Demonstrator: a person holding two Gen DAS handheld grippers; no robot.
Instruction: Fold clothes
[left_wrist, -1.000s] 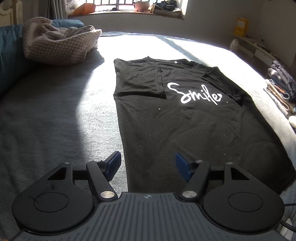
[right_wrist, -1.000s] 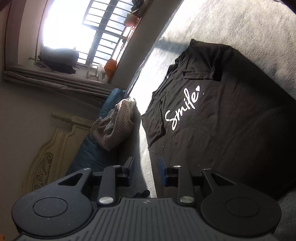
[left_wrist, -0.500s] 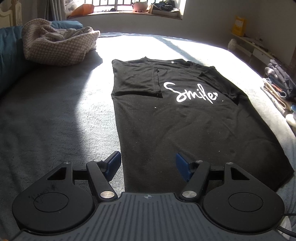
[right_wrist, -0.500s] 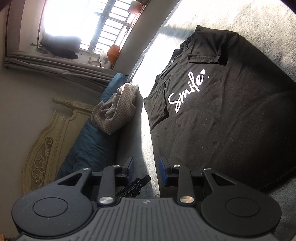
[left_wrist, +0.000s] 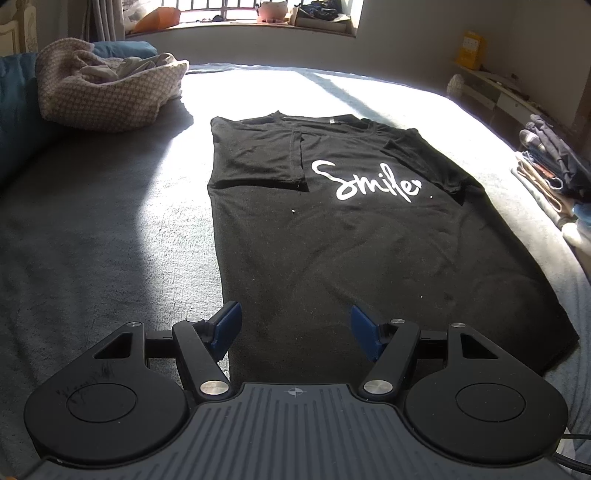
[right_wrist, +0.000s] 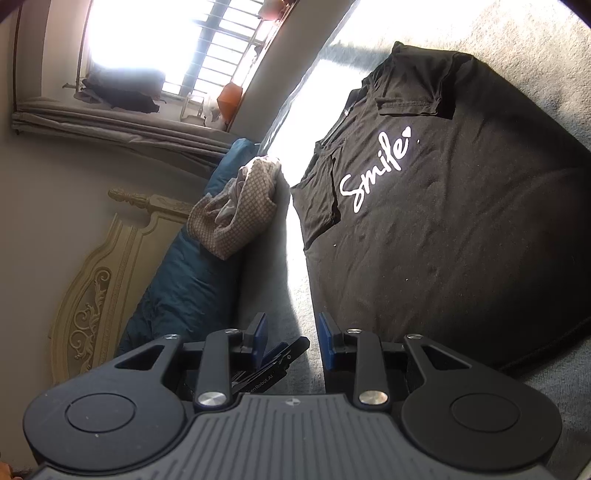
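Centrally, in the left wrist view, a black T-shirt lies flat on the grey bed, front up, its white "Smile" print in the upper middle of the frame; both sleeves are folded inward over the chest, the collar points toward the window at the top edge; strong sunlight crosses the bed beyond the collar and along the shirt's left side. At bottom centre, the left gripper stands wide, nothing between its blue pads; its jaws frame the shirt's near hem, whose left edge runs just beside the left pad; contact with the cloth cannot be told. A checked blanket is heaped at upper left against a blue pillow; a stack of folded clothes sits at the right edge of the frame.

Correspondingly, the right wrist view is rolled: the T-shirt fills the right half, the print running diagonally at upper centre; the right gripper, at bottom centre, stands narrow but not closed, holding nothing, over bare bed just left of the shirt's edge; part of the left gripper shows through the gap; blanket, pillow and a carved headboard occupy the left; the window glares at upper left.
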